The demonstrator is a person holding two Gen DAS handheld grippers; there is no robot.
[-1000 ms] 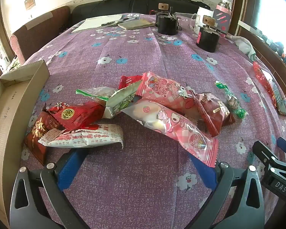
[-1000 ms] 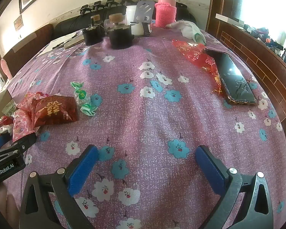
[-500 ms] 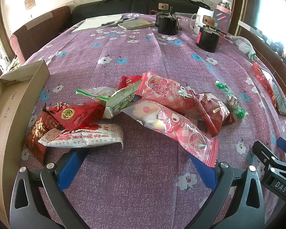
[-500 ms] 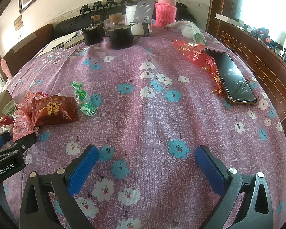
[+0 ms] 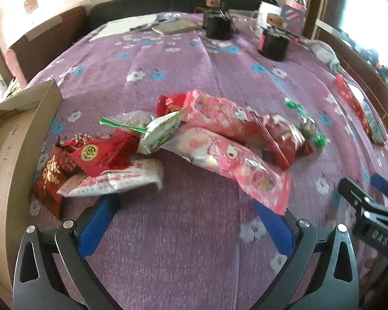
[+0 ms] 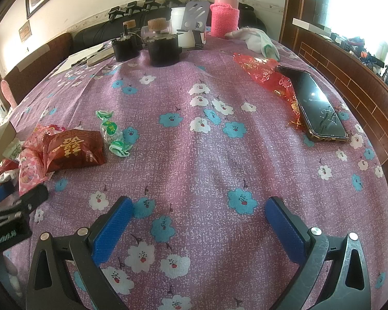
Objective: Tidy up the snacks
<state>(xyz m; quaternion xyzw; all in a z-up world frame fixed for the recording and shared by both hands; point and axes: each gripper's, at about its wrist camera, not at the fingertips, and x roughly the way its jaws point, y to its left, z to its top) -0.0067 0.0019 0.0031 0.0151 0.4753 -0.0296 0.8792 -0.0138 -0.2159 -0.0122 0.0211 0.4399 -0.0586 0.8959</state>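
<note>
Left gripper (image 5: 186, 206) jaws spread wide, bare purple floral tablecloth (image 5: 178, 245) between the blue pads. Directly ahead: heap of crinkly snack wrappers blocks the path. White-and-red printed packet (image 5: 113, 178) sits just off the left pad, long pink cartoon-print packet (image 5: 232, 165) just off the right pad. Tall brown cardboard box wall (image 5: 20, 142) closes off the left side, touching the dark red packet (image 5: 50, 178).

Right gripper (image 6: 198, 217) jaws also wide, open cloth ahead through mid-table. Obstacles: dark red packet with gold character (image 6: 73, 149) and green-wrapped candies (image 6: 111, 133) to the left, black phone (image 6: 315, 106) on red foil (image 6: 263, 71) to the right, two black round jars (image 6: 164, 50) at the far edge.
</note>
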